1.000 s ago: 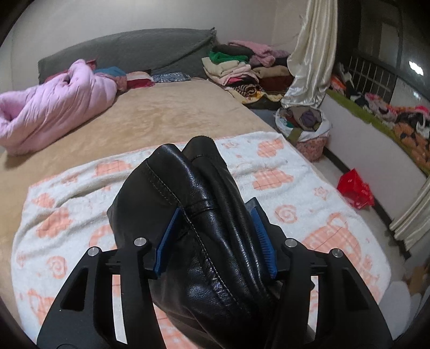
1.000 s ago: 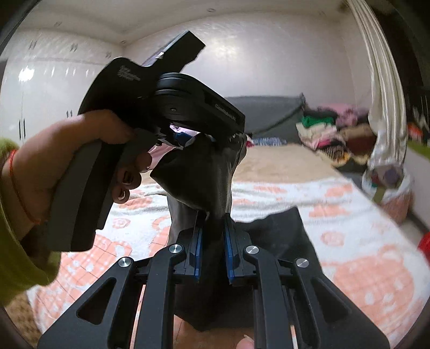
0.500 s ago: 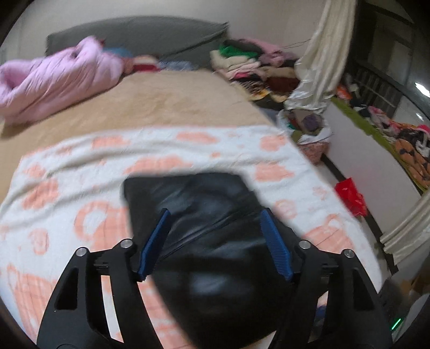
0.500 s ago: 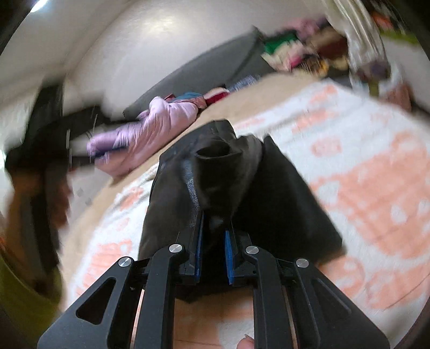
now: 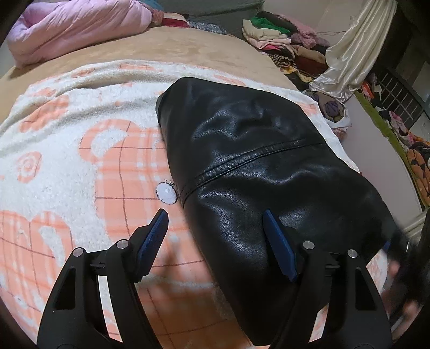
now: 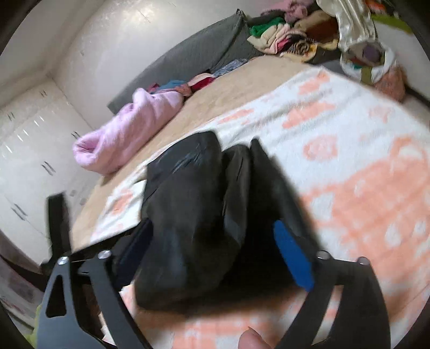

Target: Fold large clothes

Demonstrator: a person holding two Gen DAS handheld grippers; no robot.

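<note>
A wide bed (image 5: 188,51) with a tan cover fills the scene, and over its near half lies a white and orange patterned blanket (image 5: 67,150). On that blanket rests the black leather garment (image 5: 255,171), folded into a long bundle. In the left wrist view its long axis runs from the near right to the far left, the narrower end pointing toward the far side of the bed, and a stitched seam crosses it about halfway along. A pink quilt (image 5: 72,24) is bunched at the far left of the bed, and a pile of folded clothes (image 5: 279,37) sits at the far right. The left gripper (image 5: 215,222) has just been opening and its jaws stand apart: the right pad lies over the garment's near end and the left pad is over bare blanket just beside its edge, neither pressing on the leather. The right gripper (image 6: 215,236) has also just been opening, and its jaws are spread wide with the garment's near end between them, the pads clear of it as far as the blurred view shows.
</note>
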